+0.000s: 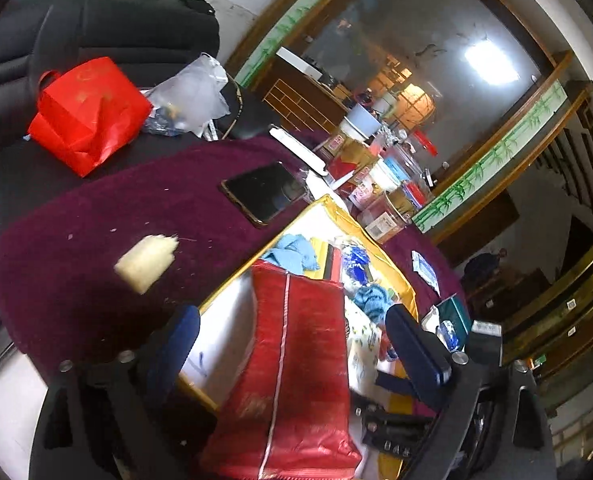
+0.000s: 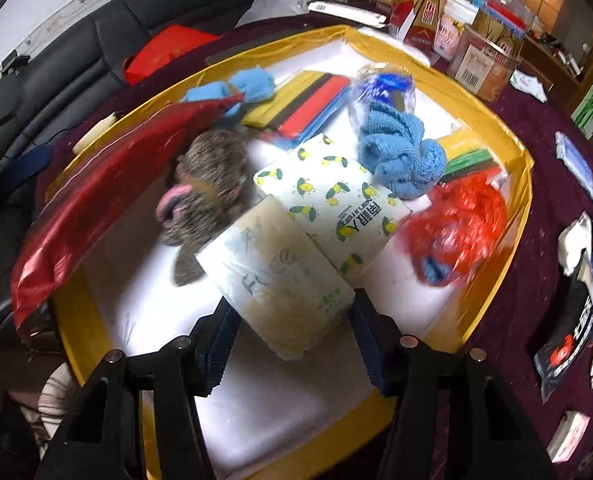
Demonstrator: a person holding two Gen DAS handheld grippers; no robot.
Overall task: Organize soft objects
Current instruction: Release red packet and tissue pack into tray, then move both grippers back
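The right gripper is gripping a tissue pack over the yellow box, while the left gripper is standing open around a red bag.

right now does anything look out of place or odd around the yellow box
Yes: a pale yellow foam-like scrap lies alone on the maroon tablecloth, outside the yellow-rimmed storage box where the other soft items sit. Its far edge looks ragged, as if torn.
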